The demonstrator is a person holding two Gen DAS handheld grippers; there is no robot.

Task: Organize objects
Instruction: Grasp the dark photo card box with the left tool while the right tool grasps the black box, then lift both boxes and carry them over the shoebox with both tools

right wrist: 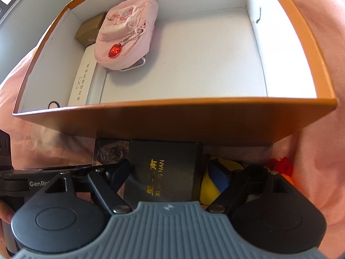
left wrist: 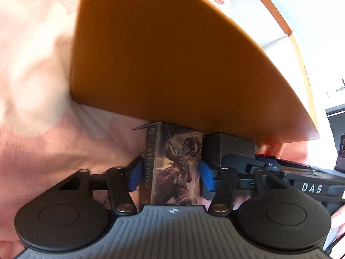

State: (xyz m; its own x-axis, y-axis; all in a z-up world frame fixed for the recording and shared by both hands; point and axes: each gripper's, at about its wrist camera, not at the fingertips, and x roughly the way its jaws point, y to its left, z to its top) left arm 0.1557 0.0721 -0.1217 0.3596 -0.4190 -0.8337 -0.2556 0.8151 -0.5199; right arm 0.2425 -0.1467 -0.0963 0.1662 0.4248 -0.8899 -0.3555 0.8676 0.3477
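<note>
An orange cardboard box (right wrist: pixel 172 120) with a white inside stands on a pink blanket. My left gripper (left wrist: pixel 170 173) straddles an illustrated card box (left wrist: pixel 174 164) lying against the orange box's outer wall (left wrist: pixel 163 54); its blue pads sit beside the card box with small gaps. My right gripper (right wrist: pixel 170 173) straddles a black box with gold lettering (right wrist: pixel 161 172), next to the card box (right wrist: pixel 110 153); its jaws stand open around it. The black box also shows in the left wrist view (left wrist: pixel 228 149).
Inside the orange box lie a pink pouch with a red heart charm (right wrist: pixel 127 34), a small gold box (right wrist: pixel 90 30) and a long white case (right wrist: pixel 83 77). A yellow object (right wrist: pixel 215 181) and something red (right wrist: pixel 280 164) lie on the blanket (right wrist: pixel 319 129) at right.
</note>
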